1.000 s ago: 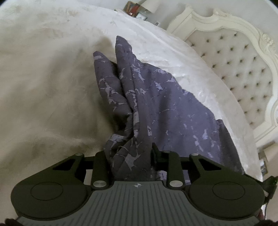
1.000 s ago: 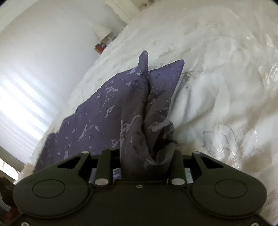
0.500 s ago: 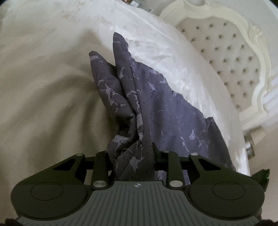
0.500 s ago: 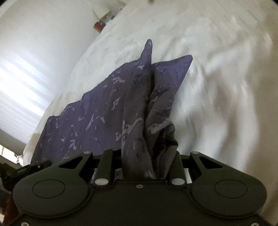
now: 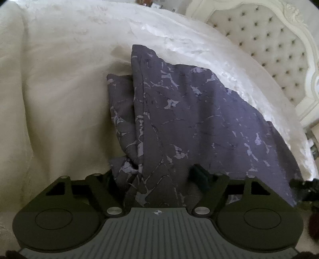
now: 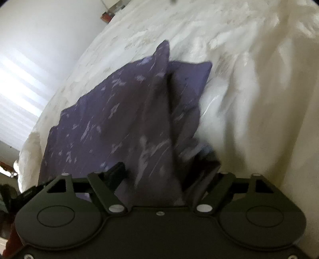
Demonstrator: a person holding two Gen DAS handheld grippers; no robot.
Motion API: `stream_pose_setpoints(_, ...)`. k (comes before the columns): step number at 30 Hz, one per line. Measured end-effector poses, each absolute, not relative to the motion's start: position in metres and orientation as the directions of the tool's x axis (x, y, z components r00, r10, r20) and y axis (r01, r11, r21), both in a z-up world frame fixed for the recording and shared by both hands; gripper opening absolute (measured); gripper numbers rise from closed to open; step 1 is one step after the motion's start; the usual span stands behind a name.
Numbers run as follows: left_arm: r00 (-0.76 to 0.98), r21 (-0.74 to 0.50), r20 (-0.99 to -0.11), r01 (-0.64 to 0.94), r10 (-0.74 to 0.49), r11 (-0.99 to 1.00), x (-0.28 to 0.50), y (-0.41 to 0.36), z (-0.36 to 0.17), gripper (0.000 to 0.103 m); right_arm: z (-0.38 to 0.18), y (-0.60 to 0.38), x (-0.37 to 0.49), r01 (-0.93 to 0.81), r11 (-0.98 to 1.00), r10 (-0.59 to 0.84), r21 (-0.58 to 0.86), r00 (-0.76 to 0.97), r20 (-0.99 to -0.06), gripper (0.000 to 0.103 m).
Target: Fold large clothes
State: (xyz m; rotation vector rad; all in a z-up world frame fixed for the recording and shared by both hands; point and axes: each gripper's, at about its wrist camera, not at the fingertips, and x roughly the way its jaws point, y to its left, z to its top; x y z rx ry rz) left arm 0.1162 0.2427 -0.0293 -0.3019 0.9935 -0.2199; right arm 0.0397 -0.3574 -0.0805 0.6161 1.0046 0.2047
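Observation:
A dark purple garment with a pale marbled print (image 5: 189, 119) lies in folded layers on a white bed cover (image 5: 59, 89). My left gripper (image 5: 153, 175) has its fingers spread apart, and the cloth's near edge lies loose between them. In the right wrist view the same garment (image 6: 123, 111) stretches away to the left, slightly blurred. My right gripper (image 6: 165, 169) also has its fingers spread, with the bunched cloth resting between them. The fingertips are partly hidden by fabric.
A cream tufted headboard (image 5: 269, 39) stands at the right in the left wrist view. A bright window with blinds (image 6: 18, 79) is at the left in the right wrist view. Small items on a nightstand (image 6: 108, 14) show beyond the bed.
Both grippers have gone from shut on the cloth to open. The garment has come down and lies flatter on the bed.

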Motion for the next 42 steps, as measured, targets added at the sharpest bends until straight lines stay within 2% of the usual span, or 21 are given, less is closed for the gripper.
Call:
stream_pose_setpoints(7, 0.566, -0.327, -0.769, 0.049, -0.296, 0.944, 0.102, 0.240, -0.038, 0.084, -0.084, -0.372, 0.067, 0.092, 0.842, 0.388, 0.531, 0.580, -0.716, 0.095)
stream_pose_setpoints(10, 0.575, -0.315, -0.764, 0.061, -0.291, 0.947, 0.098, 0.238, -0.041, 0.093, -0.090, -0.364, 0.085, 0.061, 0.865, 0.377, 0.499, 0.578, -0.724, 0.103)
stream_pose_setpoints(12, 0.580, -0.303, -0.761, 0.080, -0.291, 0.950, 0.094, 0.235, -0.042, 0.102, -0.096, -0.356, 0.094, 0.037, 0.877, 0.371, 0.478, 0.579, -0.726, 0.103)
stream_pose_setpoints(13, 0.583, -0.294, -0.759, 0.090, -0.290, 0.952, 0.093, 0.233, -0.043, 0.103, -0.099, -0.354, 0.094, 0.026, 0.882, 0.367, 0.471, 0.589, -0.720, 0.103)
stream_pose_setpoints(18, 0.622, -0.293, -0.734, 0.074, -0.273, 0.953, 0.088, 0.230, -0.046, 0.103, -0.104, -0.358, 0.080, -0.005, 0.872, 0.377, 0.490, 0.645, -0.664, 0.103)
stream_pose_setpoints(25, 0.634, -0.356, -0.714, 0.036, -0.297, 0.934, 0.087, 0.240, -0.044, 0.102, -0.103, -0.356, 0.079, -0.009, 0.880, 0.366, 0.476, 0.652, -0.664, 0.103)
stream_pose_setpoints(26, 0.631, -0.363, -0.719, 0.019, -0.292, 0.932, 0.086, 0.241, -0.041, 0.101, -0.103, -0.357, 0.078, -0.009, 0.879, 0.366, 0.477, 0.653, -0.663, 0.103)
stream_pose_setpoints(28, 0.644, -0.357, -0.719, -0.019, -0.262, 0.934, 0.080, 0.243, -0.033, 0.090, -0.102, -0.356, 0.078, -0.008, 0.878, 0.366, 0.478, 0.654, -0.662, 0.103)
stream_pose_setpoints(29, 0.656, -0.343, -0.718, -0.040, -0.234, 0.939, 0.077, 0.244, -0.028, 0.084, -0.103, -0.356, 0.079, -0.008, 0.878, 0.366, 0.478, 0.655, -0.661, 0.103)
stream_pose_setpoints(35, 0.760, -0.203, -0.644, -0.066, -0.083, 0.977, 0.040, 0.226, 0.025, 0.084, -0.103, -0.357, 0.079, -0.009, 0.879, 0.367, 0.477, 0.654, -0.662, 0.103)
stream_pose_setpoints(40, 0.821, -0.032, -0.566, 0.062, -0.069, 0.998, 0.035, 0.166, 0.066, 0.085, -0.103, -0.358, 0.080, -0.010, 0.879, 0.368, 0.477, 0.651, -0.663, 0.103)
stream_pose_setpoints(42, 0.829, -0.010, -0.549, 0.120, -0.106, 0.993, 0.044, 0.139, 0.073, 0.085, -0.102, -0.358, 0.079, -0.009, 0.878, 0.368, 0.478, 0.651, -0.664, 0.103)
